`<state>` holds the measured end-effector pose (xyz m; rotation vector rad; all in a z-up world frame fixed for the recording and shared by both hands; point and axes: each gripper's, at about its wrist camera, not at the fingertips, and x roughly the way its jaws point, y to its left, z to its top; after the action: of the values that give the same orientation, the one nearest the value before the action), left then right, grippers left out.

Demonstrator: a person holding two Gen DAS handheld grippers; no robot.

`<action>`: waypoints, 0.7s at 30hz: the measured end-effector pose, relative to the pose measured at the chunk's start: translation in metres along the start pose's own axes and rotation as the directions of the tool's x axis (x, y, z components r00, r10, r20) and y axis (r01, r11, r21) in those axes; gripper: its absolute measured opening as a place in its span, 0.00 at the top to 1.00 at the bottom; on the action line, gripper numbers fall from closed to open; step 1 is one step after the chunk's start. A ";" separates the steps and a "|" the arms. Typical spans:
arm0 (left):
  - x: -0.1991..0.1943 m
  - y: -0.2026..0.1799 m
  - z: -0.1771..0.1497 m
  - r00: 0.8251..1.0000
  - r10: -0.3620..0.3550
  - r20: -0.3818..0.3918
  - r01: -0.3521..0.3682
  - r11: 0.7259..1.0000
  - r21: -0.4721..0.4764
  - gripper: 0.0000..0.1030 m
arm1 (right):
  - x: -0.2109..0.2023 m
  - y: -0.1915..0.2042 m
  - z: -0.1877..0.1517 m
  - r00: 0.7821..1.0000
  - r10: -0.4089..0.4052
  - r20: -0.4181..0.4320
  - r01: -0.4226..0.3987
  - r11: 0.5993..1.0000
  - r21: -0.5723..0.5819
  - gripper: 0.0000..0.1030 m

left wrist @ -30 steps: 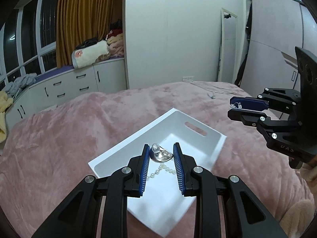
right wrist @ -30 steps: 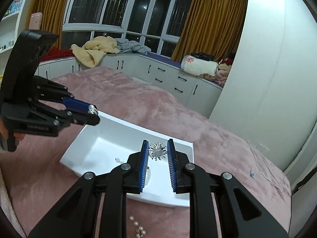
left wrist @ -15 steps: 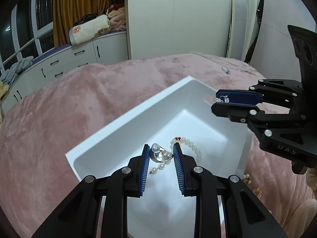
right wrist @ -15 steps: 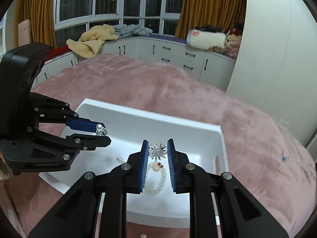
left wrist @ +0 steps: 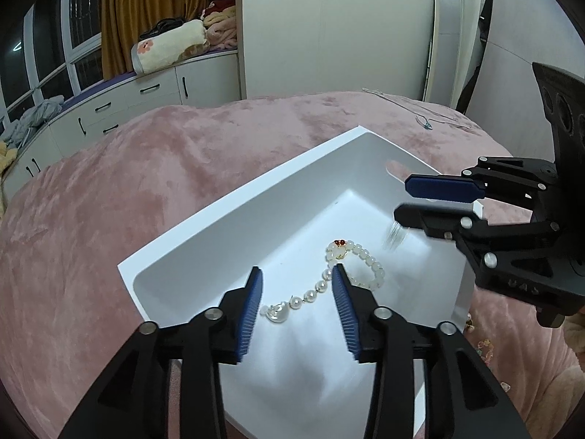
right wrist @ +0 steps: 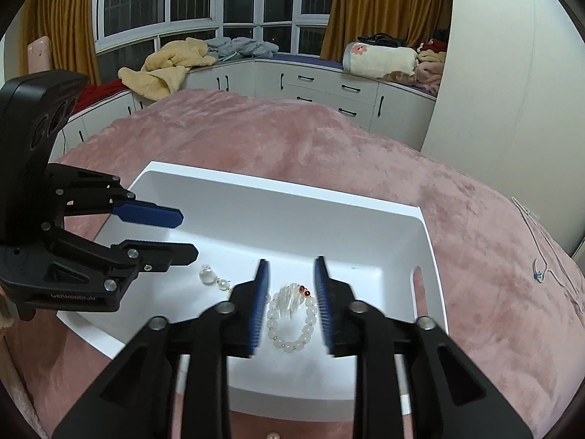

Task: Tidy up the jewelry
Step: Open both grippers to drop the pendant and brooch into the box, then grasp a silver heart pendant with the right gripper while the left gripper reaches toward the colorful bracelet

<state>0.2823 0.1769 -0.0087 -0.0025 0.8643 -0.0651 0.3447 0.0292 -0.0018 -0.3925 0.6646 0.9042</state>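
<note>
A white tray lies on the pink bed. Inside it lie a pearl bead bracelet and a short pearl strand with a silver piece. My left gripper is open and empty, low over the tray above the pearl strand. My right gripper is open over the tray. A blurred silver brooch is below its fingers, apparently falling.
Loose beads lie on the pink blanket beside the tray. A thin chain lies farther off on the bed. White cabinets with piled clothes line the window wall.
Both grippers have opened over the tray. The left let go of its silver pearl piece, now lying in the tray. The right released the silver brooch, which is dropping.
</note>
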 end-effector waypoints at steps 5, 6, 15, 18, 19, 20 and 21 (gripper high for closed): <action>-0.013 -0.003 0.000 0.999 0.018 0.043 -0.018 1.000 0.004 0.43 | -0.011 -0.003 0.002 0.999 -0.011 0.033 0.010 1.000 0.015 0.55; -0.017 -0.005 0.001 0.998 0.021 0.055 -0.022 1.000 0.009 0.42 | -0.016 -0.004 0.003 0.999 -0.011 0.046 0.009 1.000 0.024 0.54; -0.065 -0.019 0.004 0.984 0.032 0.174 -0.038 0.999 0.032 0.11 | -0.077 -0.011 0.001 0.979 -0.062 0.193 0.055 0.998 0.042 0.22; -0.083 -0.026 0.004 0.977 0.004 0.215 -0.011 0.999 0.033 0.10 | -0.099 -0.013 -0.007 0.974 -0.064 0.218 0.059 0.998 0.027 0.22; -0.088 -0.029 0.003 0.974 -0.007 0.227 -0.002 0.999 0.037 0.10 | -0.105 -0.013 -0.009 0.972 -0.069 0.223 0.065 0.998 0.025 0.22; -0.093 -0.033 0.003 0.971 -0.020 0.237 0.009 0.999 0.045 0.10 | -0.112 -0.014 -0.013 0.971 -0.071 0.228 0.067 0.997 0.024 0.22; -0.100 -0.040 0.002 0.967 -0.031 0.253 0.017 0.998 0.059 0.09 | -0.116 -0.014 -0.015 0.970 -0.069 0.232 0.065 0.998 0.023 0.22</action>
<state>0.2166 0.1432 0.0696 0.0313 0.6056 -0.1097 0.2997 -0.0565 0.0661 -0.2881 0.4401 0.8645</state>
